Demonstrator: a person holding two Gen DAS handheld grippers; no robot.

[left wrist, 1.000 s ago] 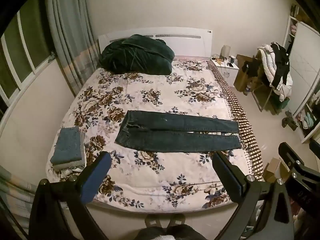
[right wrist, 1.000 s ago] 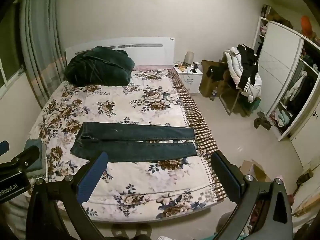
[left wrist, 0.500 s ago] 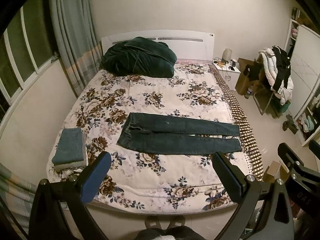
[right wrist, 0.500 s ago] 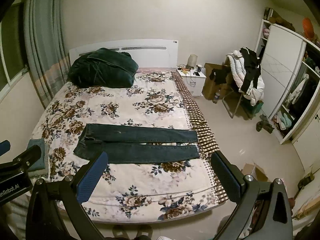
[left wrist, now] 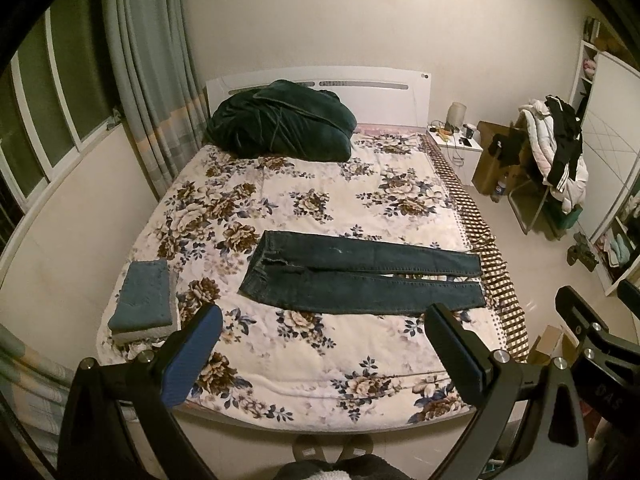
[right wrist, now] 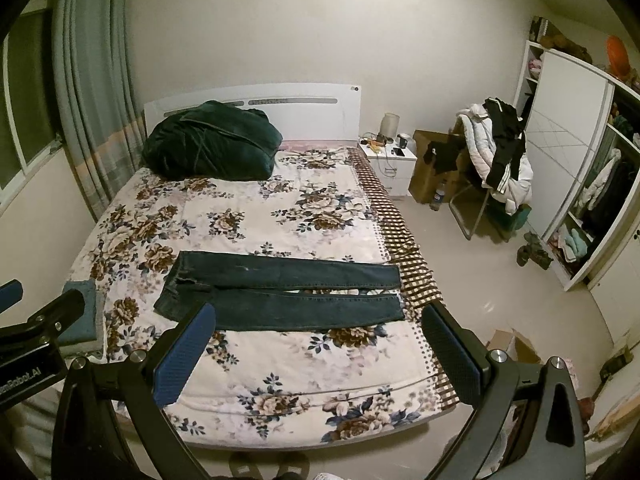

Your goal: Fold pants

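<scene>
Dark blue jeans point(left wrist: 360, 276) lie flat across the floral bed point(left wrist: 320, 200), waist to the left, both legs stretched right toward the bed's right edge. They also show in the right wrist view point(right wrist: 280, 292). My left gripper point(left wrist: 322, 330) is open and empty, held above the foot of the bed, short of the jeans. My right gripper point(right wrist: 318, 328) is open and empty, at about the same distance from them. Each gripper's body shows at the edge of the other's view.
A folded blue-grey stack point(left wrist: 144, 300) sits at the bed's front left corner. A dark green bundle point(left wrist: 280, 124) lies at the headboard. A nightstand point(right wrist: 390, 160), cardboard box, chair with clothes point(right wrist: 496, 160) and wardrobe point(right wrist: 572, 152) stand to the right. Curtains and wall are at left.
Both cameras have tilted or drawn back slightly, so the bed and jeans sit lower in the views. The jeans have not moved. Both grippers stay open.
</scene>
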